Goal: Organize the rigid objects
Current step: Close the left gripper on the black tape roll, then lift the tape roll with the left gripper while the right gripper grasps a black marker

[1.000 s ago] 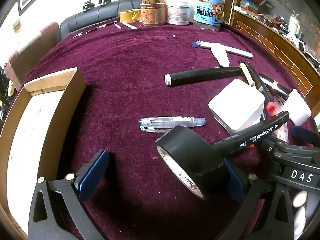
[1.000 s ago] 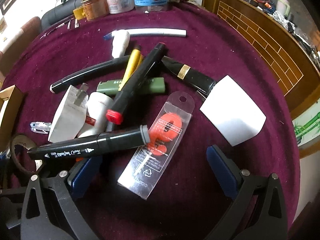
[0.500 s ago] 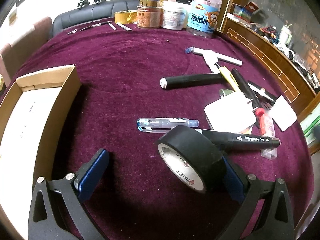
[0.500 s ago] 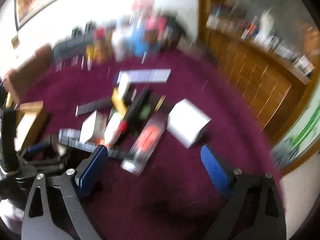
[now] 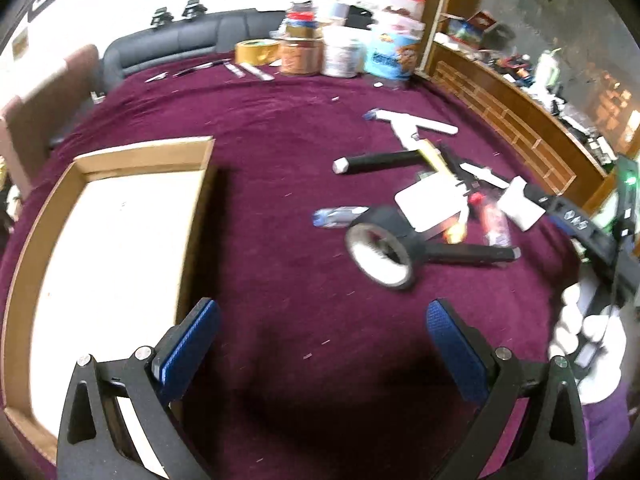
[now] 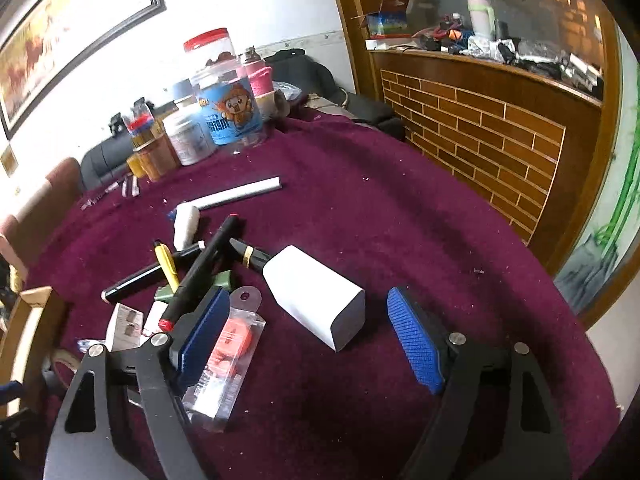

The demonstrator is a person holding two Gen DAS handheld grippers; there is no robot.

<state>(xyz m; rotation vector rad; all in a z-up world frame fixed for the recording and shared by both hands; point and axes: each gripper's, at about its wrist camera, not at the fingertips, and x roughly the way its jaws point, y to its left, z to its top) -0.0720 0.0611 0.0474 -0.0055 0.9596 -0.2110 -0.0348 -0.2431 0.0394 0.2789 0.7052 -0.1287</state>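
A pile of rigid objects lies on the purple cloth: a black tape roll (image 5: 380, 252) with a black marker (image 5: 468, 254) lying against it, a clear pen (image 5: 340, 216), a white block (image 6: 316, 306), a red packaged item (image 6: 228, 356), a yellow pen (image 6: 168, 266) and black markers (image 6: 208, 262). A cardboard box (image 5: 116, 236) with a white bottom stands at the left. My left gripper (image 5: 320, 346) is open and empty, short of the tape roll. My right gripper (image 6: 308, 346) is open and empty, just in front of the white block.
Jars and tape rolls (image 5: 340, 56) stand at the table's far edge. A white stick (image 6: 236, 196) lies beyond the pile. A wooden brick-pattern counter (image 6: 480, 128) runs along the right. The other gripper's body (image 5: 580, 228) shows at the right in the left wrist view.
My left gripper has pulled back from the tape roll, which now stands apart from it on the cloth. My right gripper left the black marker beside the roll and rose over the white block.
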